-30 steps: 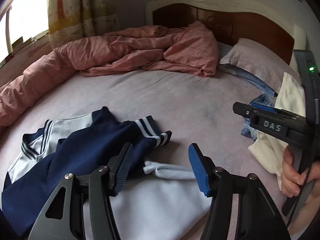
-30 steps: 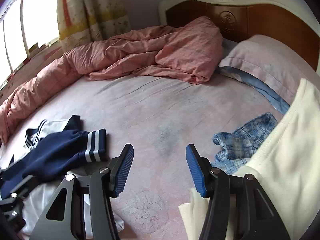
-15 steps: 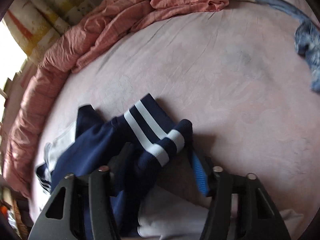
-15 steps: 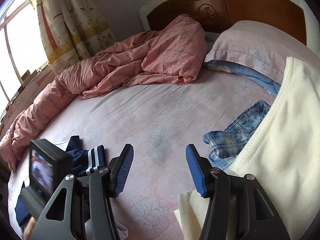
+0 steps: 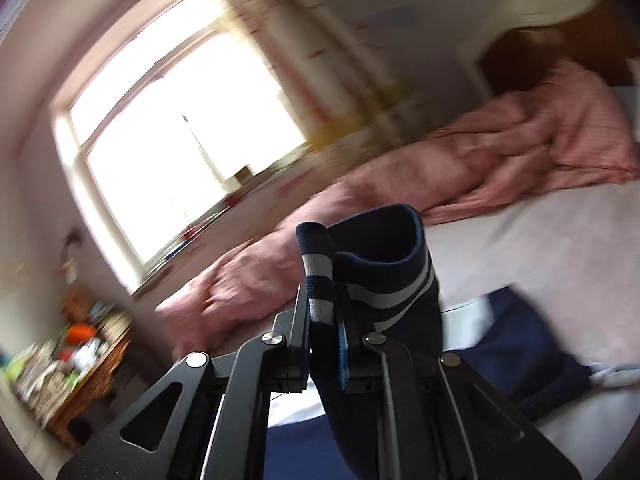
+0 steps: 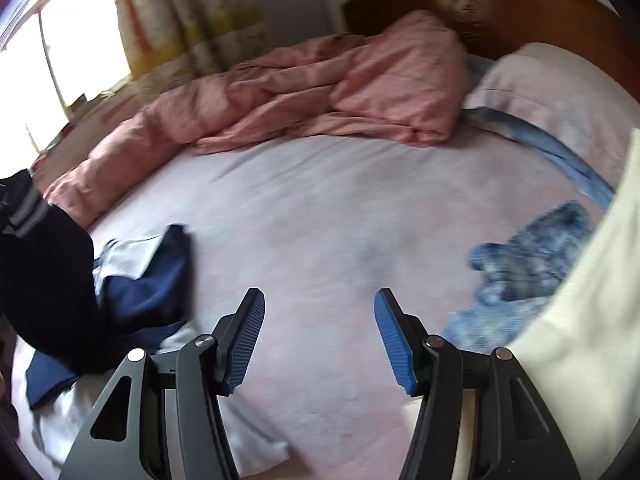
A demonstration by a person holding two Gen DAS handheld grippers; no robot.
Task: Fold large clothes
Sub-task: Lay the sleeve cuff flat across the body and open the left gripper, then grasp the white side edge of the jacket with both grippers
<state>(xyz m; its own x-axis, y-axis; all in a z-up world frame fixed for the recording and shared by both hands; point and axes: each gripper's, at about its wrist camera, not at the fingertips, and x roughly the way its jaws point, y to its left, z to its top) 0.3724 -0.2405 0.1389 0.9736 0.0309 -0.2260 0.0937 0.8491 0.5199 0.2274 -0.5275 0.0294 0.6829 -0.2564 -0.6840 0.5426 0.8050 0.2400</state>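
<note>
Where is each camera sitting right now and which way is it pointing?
Left wrist: on the left gripper, tilted up toward the window; its fingers pinch the striped cuff of the navy jacket.
Right wrist: on the right gripper, facing across the bed to the headboard; fingers apart, holding nothing.
Both show the pink quilt and the jacket.

two grippers, three garments, one quilt
</note>
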